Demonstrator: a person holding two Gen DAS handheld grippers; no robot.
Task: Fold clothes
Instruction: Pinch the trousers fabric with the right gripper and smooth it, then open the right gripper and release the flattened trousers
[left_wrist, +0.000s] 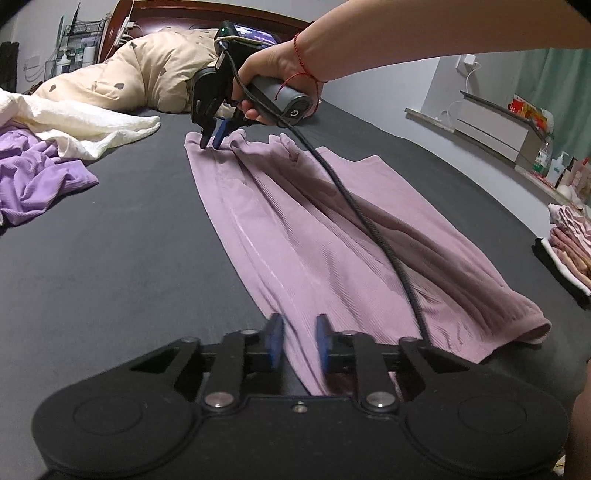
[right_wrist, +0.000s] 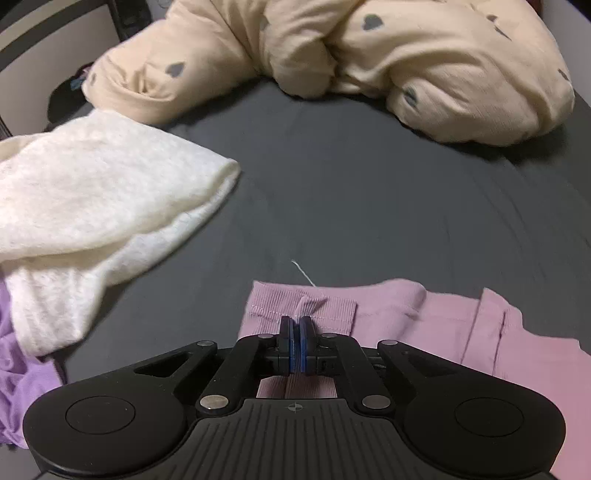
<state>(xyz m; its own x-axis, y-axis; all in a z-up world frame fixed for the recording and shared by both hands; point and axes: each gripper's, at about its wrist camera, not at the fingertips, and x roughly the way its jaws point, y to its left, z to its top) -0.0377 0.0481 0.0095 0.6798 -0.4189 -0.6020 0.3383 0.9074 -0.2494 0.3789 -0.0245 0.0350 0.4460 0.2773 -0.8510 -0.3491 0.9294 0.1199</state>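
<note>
— Where's the pink cloth (left_wrist: 295, 221)?

— Flat on the bed (left_wrist: 110, 258), one long strip; near end at the bed's front edge, far end up toward the quilt (left_wrist: 147, 74).

— And the claws?

— One at each end. The right claw (right_wrist: 295, 324) is at the far hem (right_wrist: 332, 306), pressed together, pinching a little ridge of it. The left claw (left_wrist: 299, 339) is at the near end, pads spread with the cloth running between them; I can't see them biting.

— So which way does the fold go?

— Along the length, I'd say. The far end comes toward the near one, or the reverse; the left needs its grip first.
</note>
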